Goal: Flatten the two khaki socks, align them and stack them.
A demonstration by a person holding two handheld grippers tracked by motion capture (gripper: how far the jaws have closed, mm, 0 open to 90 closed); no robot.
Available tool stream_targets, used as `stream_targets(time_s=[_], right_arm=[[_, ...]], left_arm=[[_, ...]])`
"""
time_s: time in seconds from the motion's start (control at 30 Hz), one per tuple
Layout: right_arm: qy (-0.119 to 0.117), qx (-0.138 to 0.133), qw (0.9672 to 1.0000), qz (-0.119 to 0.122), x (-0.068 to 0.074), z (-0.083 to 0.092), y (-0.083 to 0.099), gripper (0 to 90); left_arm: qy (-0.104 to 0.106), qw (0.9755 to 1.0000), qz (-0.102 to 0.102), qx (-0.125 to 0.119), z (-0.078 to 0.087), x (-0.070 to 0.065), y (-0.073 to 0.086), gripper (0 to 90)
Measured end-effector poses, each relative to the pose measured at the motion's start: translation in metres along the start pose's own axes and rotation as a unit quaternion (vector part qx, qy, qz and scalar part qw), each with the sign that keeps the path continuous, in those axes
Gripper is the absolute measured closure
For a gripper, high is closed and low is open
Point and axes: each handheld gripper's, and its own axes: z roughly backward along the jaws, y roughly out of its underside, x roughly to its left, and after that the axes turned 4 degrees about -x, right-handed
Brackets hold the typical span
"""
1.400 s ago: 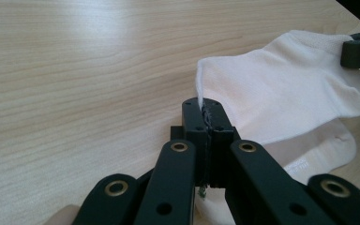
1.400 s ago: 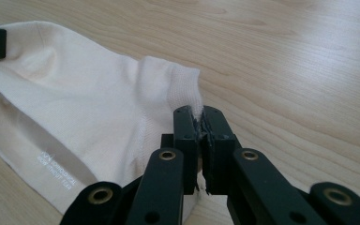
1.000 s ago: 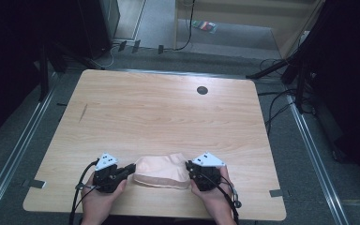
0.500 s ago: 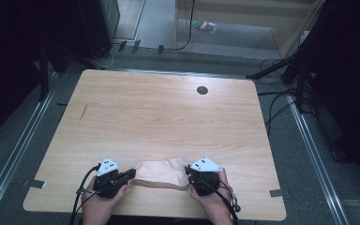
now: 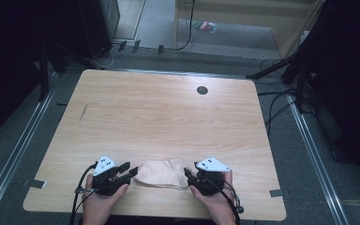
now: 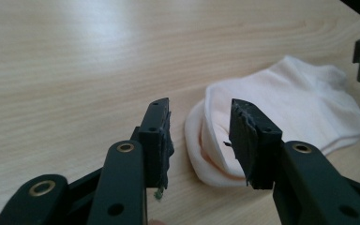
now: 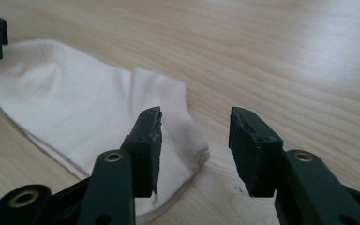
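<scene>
While the sock [image 5: 161, 173] lies flat with its long axis left-right, the left gripper [image 5: 130, 171] and right gripper [image 5: 186, 174], jaws just parted, flank its ends equally near.

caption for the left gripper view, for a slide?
Left gripper, jaws just opened, facing the near end of a pale folded sock lying on the wooden table.

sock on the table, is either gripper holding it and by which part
Nothing is held. The sock lies flat; the left gripper and right gripper have just opened, one at each end.
</scene>
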Motion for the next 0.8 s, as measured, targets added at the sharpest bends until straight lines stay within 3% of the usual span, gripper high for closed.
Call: stream_targets(time_s=[0.03,0.1,0.2,0.23,0.33,0.37,0.5,0.6,0.7,0.8], right_arm=[[-0.001,-0.016,0.9998,-0.007,-0.001,0.005,-0.002,66.2],[-0.005,-0.023,0.9997,-0.012,0.000,0.007,-0.002,70.1],[-0.020,-0.027,0.9993,-0.013,0.005,0.008,-0.002,79.8],[-0.033,-0.019,0.9992,-0.014,0.010,0.005,-0.001,80.7],[-0.030,-0.011,0.9995,-0.003,0.016,-0.004,0.002,80.9],[-0.029,-0.005,0.9996,-0.002,0.018,-0.006,0.003,80.9],[-0.025,0.015,0.9995,0.011,0.022,-0.011,0.009,76.5],[-0.020,0.037,0.9990,0.011,0.024,-0.013,0.017,69.8],[-0.017,0.037,0.9990,0.016,0.025,-0.013,0.023,66.8],[-0.009,0.036,0.9985,0.041,0.025,-0.013,0.024,63.9]], left_arm=[[-0.002,1.0000,0.002,-0.003,0.002,-0.001,-0.002,64.0],[0.006,1.0000,0.003,-0.001,0.005,-0.003,-0.005,66.2],[0.044,0.9990,0.000,0.009,0.002,-0.008,-0.006,74.6],[0.052,0.9985,-0.011,0.017,-0.004,-0.012,-0.005,75.7],[0.056,0.9978,-0.019,0.031,-0.013,-0.014,-0.003,74.4],[0.042,0.9978,-0.024,0.044,-0.020,-0.014,0.001,74.5],[0.024,0.9971,-0.034,0.063,-0.022,-0.012,0.005,73.9],[0.019,0.9969,-0.040,0.066,-0.021,-0.010,0.005,68.7],[0.020,0.9957,-0.061,0.066,-0.022,-0.010,0.008,66.3],[0.028,0.9955,-0.064,0.065,-0.022,-0.009,0.008,62.9]])
